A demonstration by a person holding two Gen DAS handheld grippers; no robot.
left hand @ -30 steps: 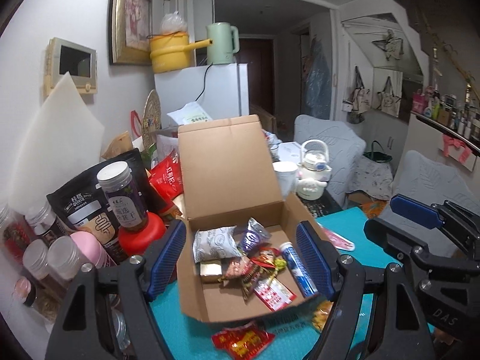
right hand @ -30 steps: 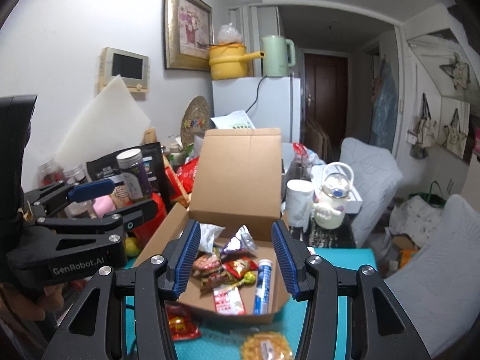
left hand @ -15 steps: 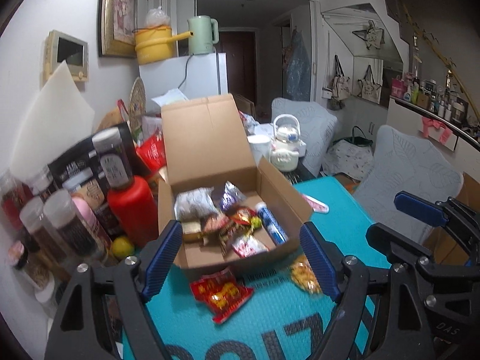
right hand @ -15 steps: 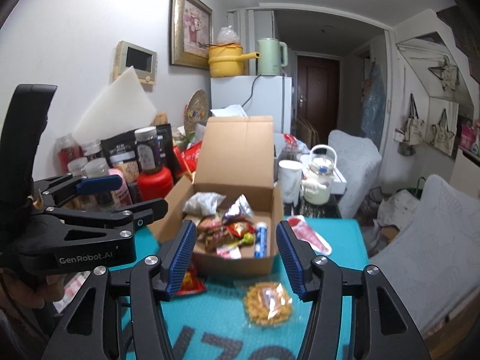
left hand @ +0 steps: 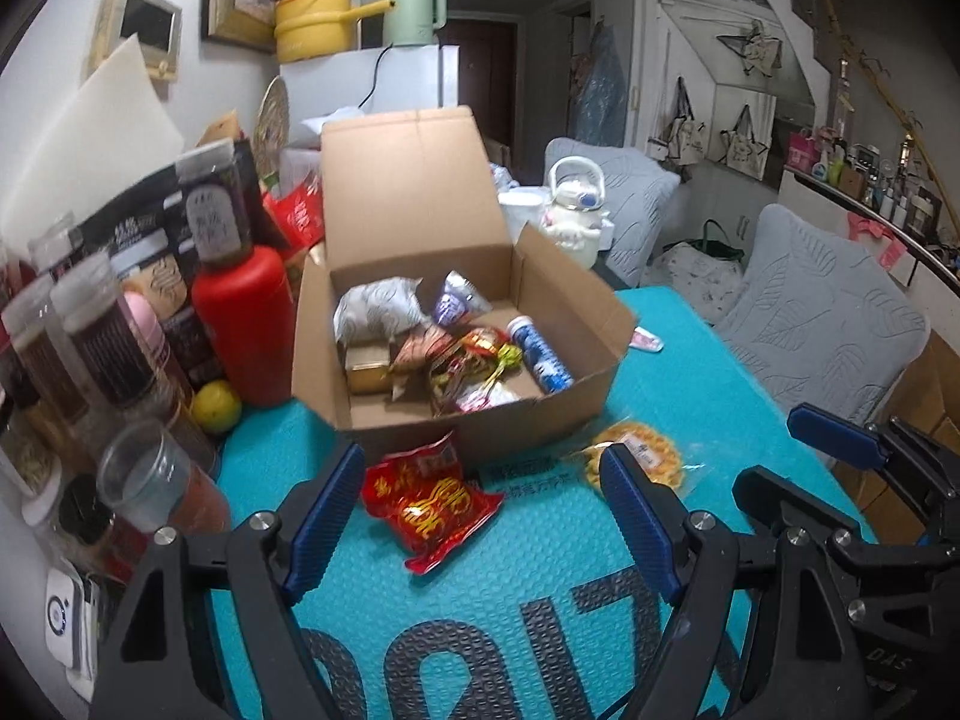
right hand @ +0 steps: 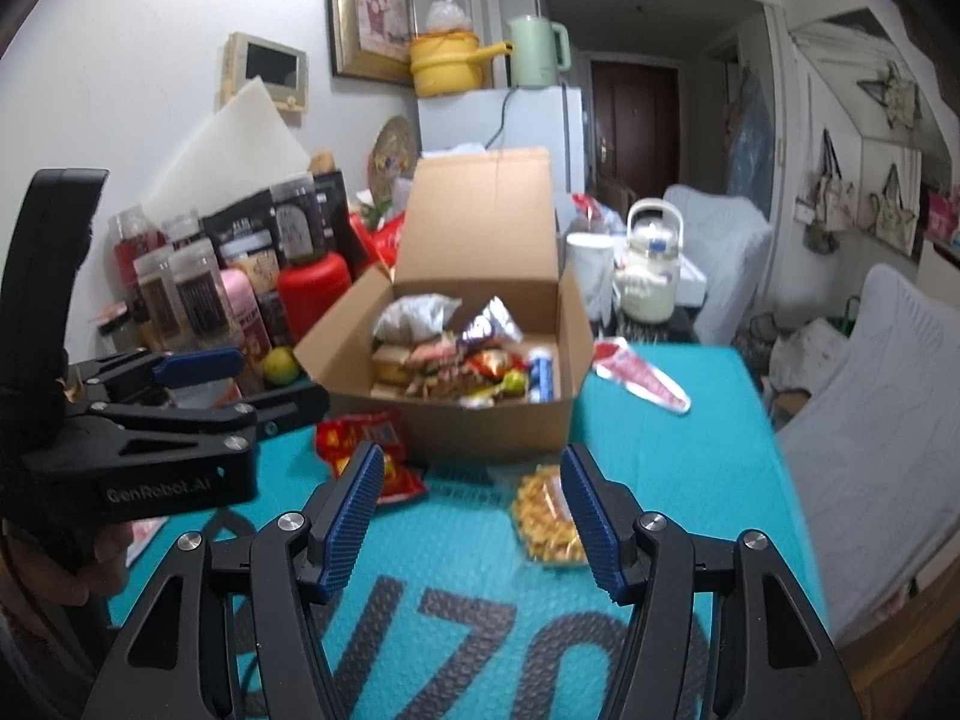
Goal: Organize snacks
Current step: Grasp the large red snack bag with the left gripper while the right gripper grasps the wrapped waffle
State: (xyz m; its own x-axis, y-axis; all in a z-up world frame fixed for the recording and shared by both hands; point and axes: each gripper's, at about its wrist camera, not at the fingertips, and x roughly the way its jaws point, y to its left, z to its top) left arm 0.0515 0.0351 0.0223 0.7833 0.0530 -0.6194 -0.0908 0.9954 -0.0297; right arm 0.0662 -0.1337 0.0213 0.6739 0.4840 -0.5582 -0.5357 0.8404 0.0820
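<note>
An open cardboard box [left hand: 558,414] [right hand: 492,426] holds several snack packets and a blue tube on the teal mat. A red snack packet [left hand: 429,495] [right hand: 366,441] lies in front of the box at the left. A clear bag of yellow crackers [left hand: 645,456] [right hand: 543,516] lies in front at the right. A pink-red packet [right hand: 639,381] [left hand: 645,339] lies to the right of the box. My left gripper [left hand: 480,516] is open and empty above the mat, near the red packet. My right gripper [right hand: 471,516] is open and empty, near the cracker bag.
Jars, a red bottle [left hand: 246,324], a pink bottle and a lemon [left hand: 216,405] crowd the left side against the wall. A white mug and teapot [right hand: 651,282] stand behind the box. Grey cushioned chairs [left hand: 822,312] sit to the right.
Both grippers have pulled back and up from the box. The red packet and the cracker bag in front of the box have come into full view.
</note>
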